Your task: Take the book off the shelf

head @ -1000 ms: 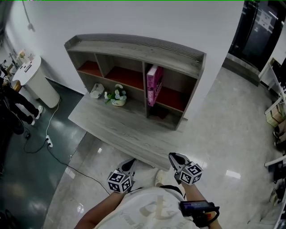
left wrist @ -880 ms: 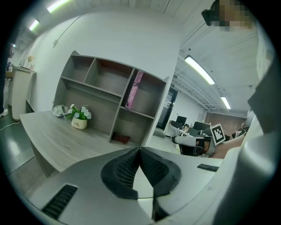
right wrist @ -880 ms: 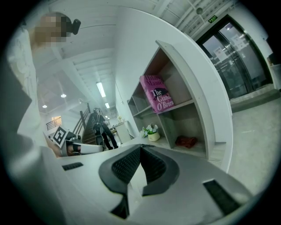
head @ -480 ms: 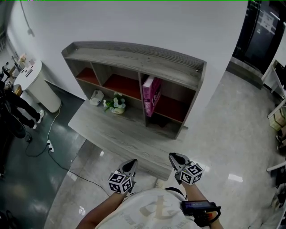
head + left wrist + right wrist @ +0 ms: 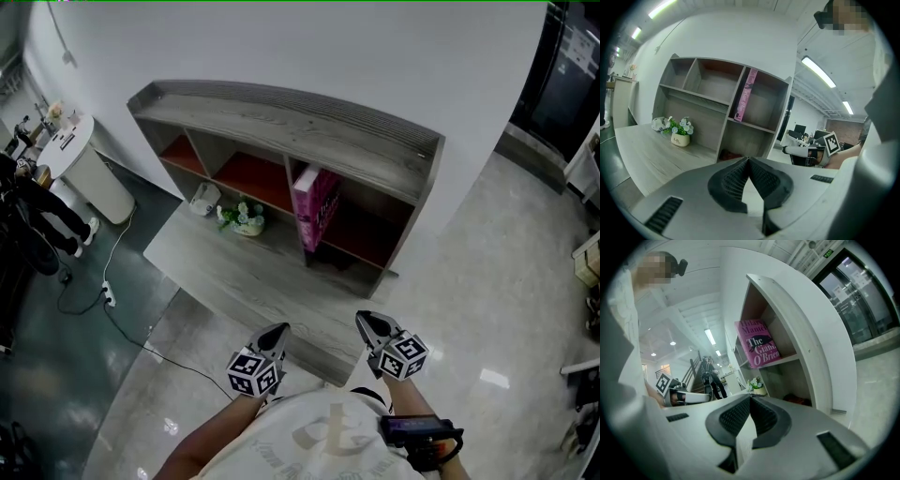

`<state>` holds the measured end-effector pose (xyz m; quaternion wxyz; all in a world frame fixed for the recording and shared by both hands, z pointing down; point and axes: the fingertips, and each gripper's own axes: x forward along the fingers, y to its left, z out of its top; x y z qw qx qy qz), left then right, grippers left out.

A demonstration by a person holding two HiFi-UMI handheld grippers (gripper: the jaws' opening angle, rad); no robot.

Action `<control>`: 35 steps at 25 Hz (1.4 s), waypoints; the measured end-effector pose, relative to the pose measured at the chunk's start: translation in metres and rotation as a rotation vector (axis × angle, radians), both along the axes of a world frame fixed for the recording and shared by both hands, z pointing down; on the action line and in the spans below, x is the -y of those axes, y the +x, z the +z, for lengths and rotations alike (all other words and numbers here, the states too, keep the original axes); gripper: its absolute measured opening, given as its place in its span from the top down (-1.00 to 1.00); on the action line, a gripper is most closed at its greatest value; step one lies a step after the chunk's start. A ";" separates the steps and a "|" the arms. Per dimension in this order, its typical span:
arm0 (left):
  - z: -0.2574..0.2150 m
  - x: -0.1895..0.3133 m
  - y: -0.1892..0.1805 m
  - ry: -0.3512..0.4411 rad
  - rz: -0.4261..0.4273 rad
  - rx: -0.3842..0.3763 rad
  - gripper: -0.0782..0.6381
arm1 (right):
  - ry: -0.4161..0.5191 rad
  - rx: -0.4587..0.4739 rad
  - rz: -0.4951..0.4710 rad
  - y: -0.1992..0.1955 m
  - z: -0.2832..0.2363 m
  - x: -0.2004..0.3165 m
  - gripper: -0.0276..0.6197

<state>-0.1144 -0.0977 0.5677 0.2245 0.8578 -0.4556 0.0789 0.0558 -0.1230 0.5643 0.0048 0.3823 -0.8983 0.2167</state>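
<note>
Shelf looms closer, pink book standing inside.

The shelf is matt grey wood-grain board with red-lined bays; the book has a smooth pink cover. The floor is polished and reflective. The left gripper and right gripper are matt grey plastic, each with 2 black ribbed pads.
</note>
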 end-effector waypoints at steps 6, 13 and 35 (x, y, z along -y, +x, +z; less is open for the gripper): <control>-0.003 0.019 0.006 0.016 -0.042 0.003 0.78 | 0.026 0.000 -0.064 0.000 -0.003 0.031 0.90; 0.007 0.021 0.013 0.007 -0.108 0.005 0.78 | 0.049 0.006 -0.150 -0.007 -0.007 0.048 0.90; -0.022 0.075 0.020 0.083 -0.116 0.046 0.78 | 0.040 0.042 -0.218 -0.029 0.010 0.072 0.90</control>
